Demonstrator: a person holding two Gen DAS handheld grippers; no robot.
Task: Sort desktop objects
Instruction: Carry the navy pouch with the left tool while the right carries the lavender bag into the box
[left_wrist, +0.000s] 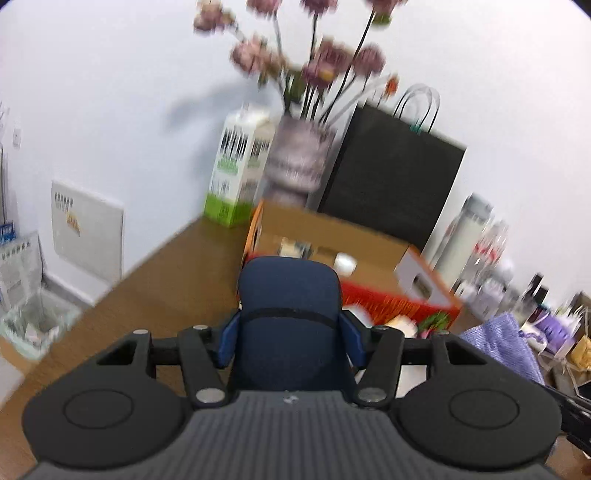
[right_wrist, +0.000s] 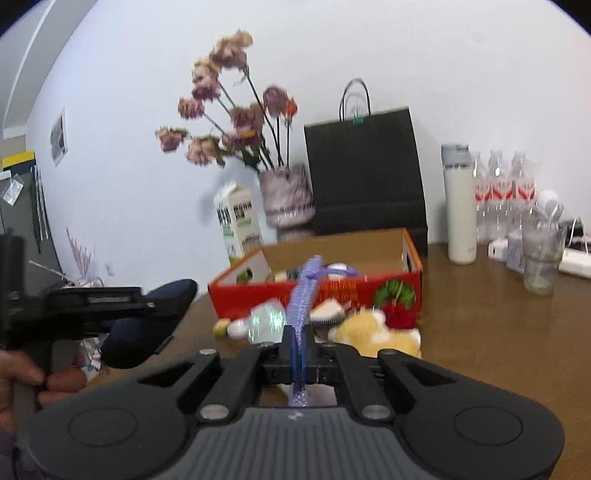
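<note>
Two things are in hand at once. My left tongs (left_wrist: 290, 332) pinch a dark blue padded case (left_wrist: 288, 295), blue pads pressed on both its sides, held up in the air in front of the open cardboard box (right_wrist: 332, 251). My right tongs (right_wrist: 298, 363) are pressed together on a thin edge of a purple knitted pouch (right_wrist: 304, 295), which rises out of the jaws and droops toward the box.

I judge this the carry step: both pieces lifted, neither yet put away. The box stands toward the back edge of the desk (right_wrist: 480, 314), before the black paper bag (right_wrist: 364, 170) and the flower vase (right_wrist: 286, 195). Next I would bring one hand over the box opening and spread those tongs only once the piece is inside the walls, keeping both hands from crossing.

Much is hard to read. Both views are smeared by motion. The small things in front of the box, a yellow plush shape (right_wrist: 373, 328) and something pale and shiny, I cannot identify. The box contents are mostly hidden by its front wall and by the pouch. The left fingertips are hidden behind the case.
</note>
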